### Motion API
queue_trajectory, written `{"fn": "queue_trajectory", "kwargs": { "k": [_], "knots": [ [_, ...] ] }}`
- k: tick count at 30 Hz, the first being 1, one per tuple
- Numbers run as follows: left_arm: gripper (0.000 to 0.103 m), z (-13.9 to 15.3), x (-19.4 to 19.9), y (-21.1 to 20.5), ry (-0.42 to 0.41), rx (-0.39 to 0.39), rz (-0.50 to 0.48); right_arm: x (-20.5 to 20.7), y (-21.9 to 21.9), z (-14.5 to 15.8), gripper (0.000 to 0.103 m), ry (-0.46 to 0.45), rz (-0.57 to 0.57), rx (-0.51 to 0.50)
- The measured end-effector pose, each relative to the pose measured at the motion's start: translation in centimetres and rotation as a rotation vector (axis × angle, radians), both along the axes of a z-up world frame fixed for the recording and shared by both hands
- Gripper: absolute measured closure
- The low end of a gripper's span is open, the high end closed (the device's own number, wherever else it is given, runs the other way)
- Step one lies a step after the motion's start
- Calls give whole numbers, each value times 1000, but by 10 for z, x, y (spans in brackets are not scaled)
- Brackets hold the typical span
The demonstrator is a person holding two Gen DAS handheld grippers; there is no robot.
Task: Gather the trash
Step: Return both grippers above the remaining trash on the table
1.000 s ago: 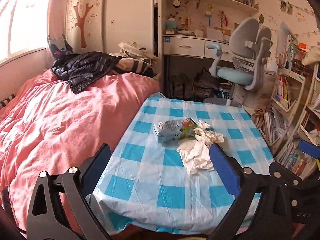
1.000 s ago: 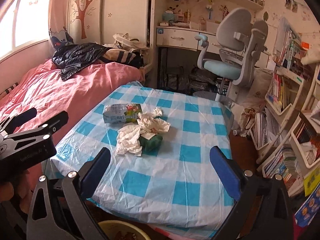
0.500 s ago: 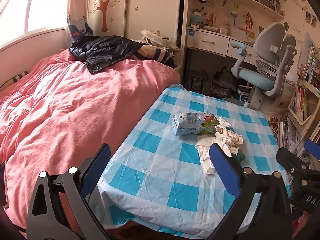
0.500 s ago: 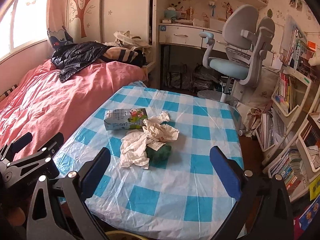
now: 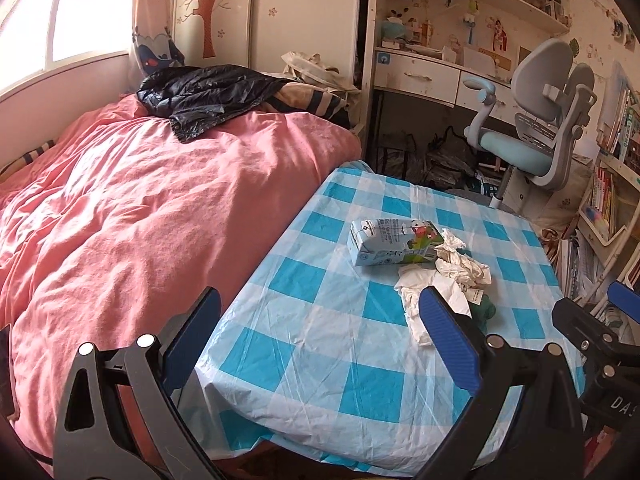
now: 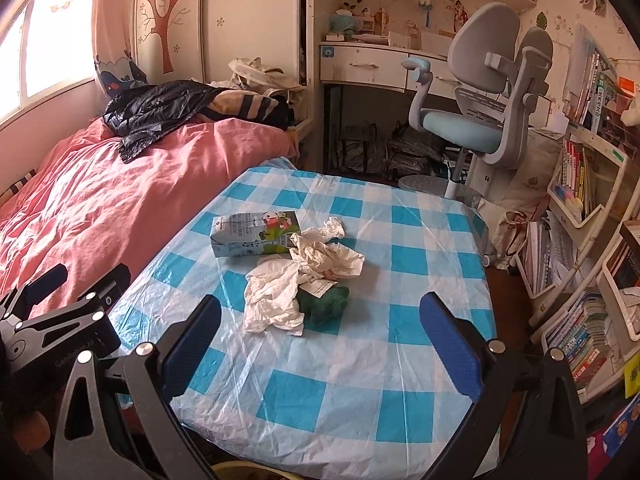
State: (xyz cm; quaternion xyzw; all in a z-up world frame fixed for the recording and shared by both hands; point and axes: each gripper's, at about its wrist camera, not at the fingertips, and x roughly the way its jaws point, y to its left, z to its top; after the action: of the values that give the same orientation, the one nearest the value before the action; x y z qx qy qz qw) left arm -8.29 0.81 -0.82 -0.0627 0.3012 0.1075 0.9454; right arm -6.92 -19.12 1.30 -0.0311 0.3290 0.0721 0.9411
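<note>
A pile of trash lies mid-table on the blue-and-white checked cloth [image 6: 352,364]: a milk carton [image 6: 256,234] on its side, crumpled white tissues [image 6: 276,300], crumpled paper [image 6: 328,256] and a dark green wad [image 6: 326,304]. In the left wrist view the carton [image 5: 394,242], the tissues [image 5: 436,296] and the green wad [image 5: 486,310] sit to the right. My left gripper [image 5: 320,344] is open and empty over the table's near-left edge. My right gripper [image 6: 320,338] is open and empty, just short of the pile.
A pink-covered bed [image 5: 120,220] with a black jacket [image 5: 200,94] runs along the table's left side. A grey-blue desk chair [image 6: 480,120] and desk stand behind. Book shelves [image 6: 580,208] crowd the right. A yellowish bin rim [image 6: 248,470] shows below the table's front edge.
The left gripper has swung left, so the trash pile slid rightward in its view. The right gripper has moved nearer the pile. Both stay open.
</note>
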Motion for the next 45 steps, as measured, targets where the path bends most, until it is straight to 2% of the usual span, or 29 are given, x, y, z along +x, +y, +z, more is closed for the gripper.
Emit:
{"fn": "queue_trajectory", "kwargs": {
  "k": [45],
  "knots": [
    [7, -17, 43, -1, 80, 17, -20, 28, 1, -15, 8, 50, 22, -5]
  ]
}}
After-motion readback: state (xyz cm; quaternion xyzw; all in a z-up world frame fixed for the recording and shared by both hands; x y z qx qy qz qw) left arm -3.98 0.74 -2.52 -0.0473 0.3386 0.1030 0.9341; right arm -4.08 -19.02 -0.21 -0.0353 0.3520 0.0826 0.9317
